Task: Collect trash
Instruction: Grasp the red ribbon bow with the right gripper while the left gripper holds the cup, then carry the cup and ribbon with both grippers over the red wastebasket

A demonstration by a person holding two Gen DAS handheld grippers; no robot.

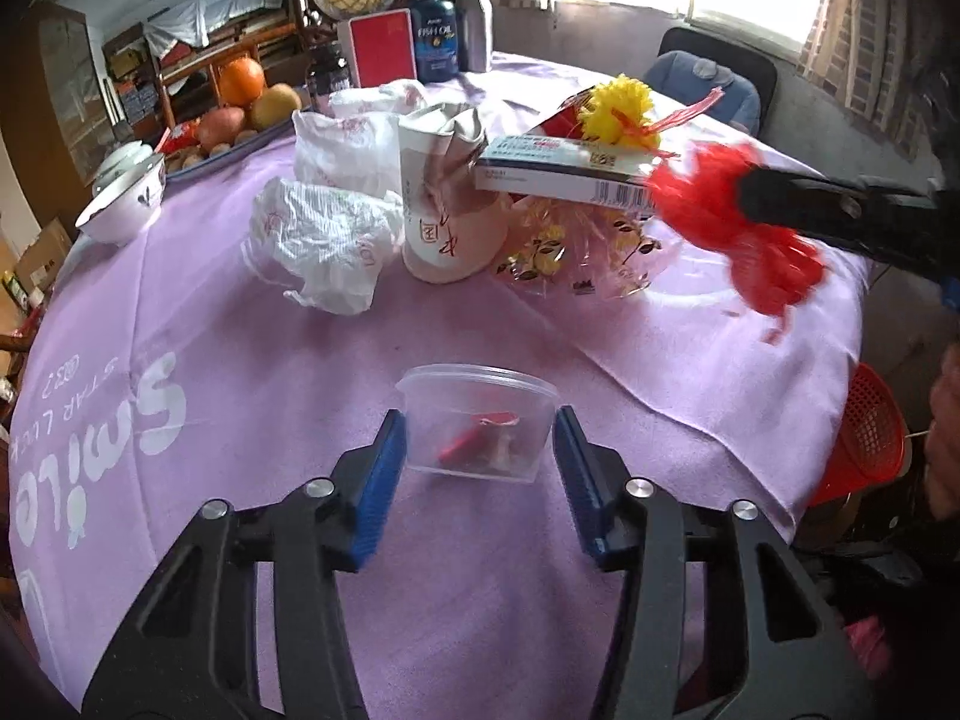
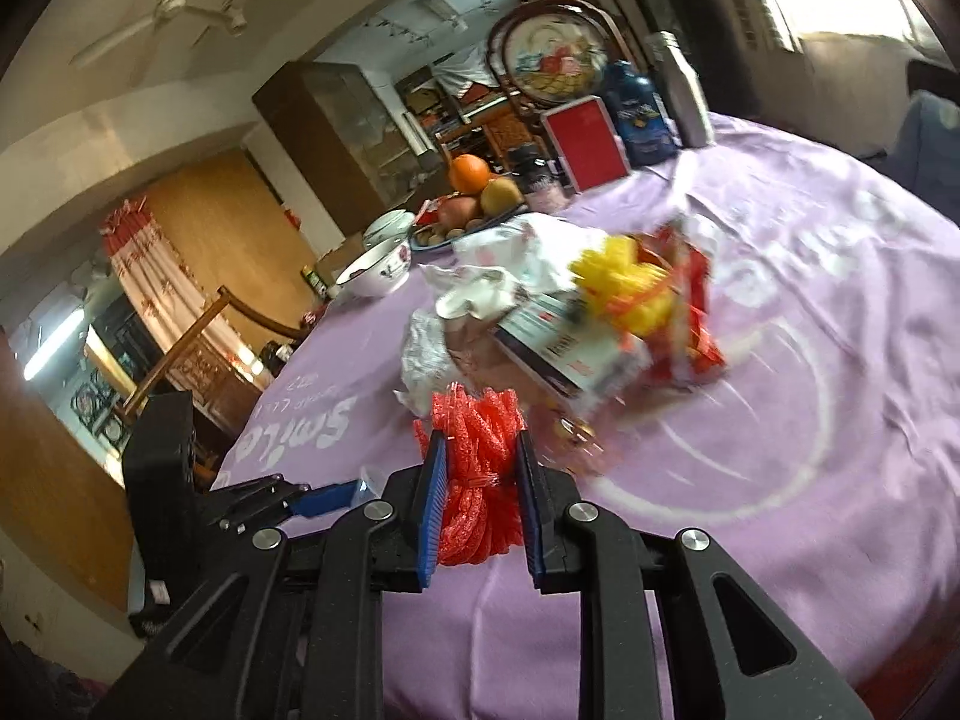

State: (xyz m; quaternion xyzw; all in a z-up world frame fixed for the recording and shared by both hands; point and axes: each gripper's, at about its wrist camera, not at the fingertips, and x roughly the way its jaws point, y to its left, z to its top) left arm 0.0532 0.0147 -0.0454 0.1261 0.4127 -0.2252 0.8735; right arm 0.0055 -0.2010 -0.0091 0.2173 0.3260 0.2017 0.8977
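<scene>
Beside the trash pile (image 1: 528, 180) on the lilac surface (image 1: 300, 324), I keep my right gripper (image 2: 477, 498) clamped on the red mesh netting (image 2: 477, 468) for binning, while my left gripper (image 1: 480, 474) straddles the clear plastic tub (image 1: 477, 420), its pads not visibly pressing.

In the right wrist view the heap of trash in mid-table, with the flat white carton (image 2: 564, 354) and the yellow net tuft (image 2: 630, 288), is smeared by motion, so its print cannot be read. In the left wrist view the red mesh netting (image 1: 738, 222) is blurred and its middle is hidden behind the dark right gripper (image 1: 756, 195), whose body runs off the right edge. The red basket (image 1: 870, 438) beyond the table is partly covered by the lilac tablecloth (image 1: 300, 360).
</scene>
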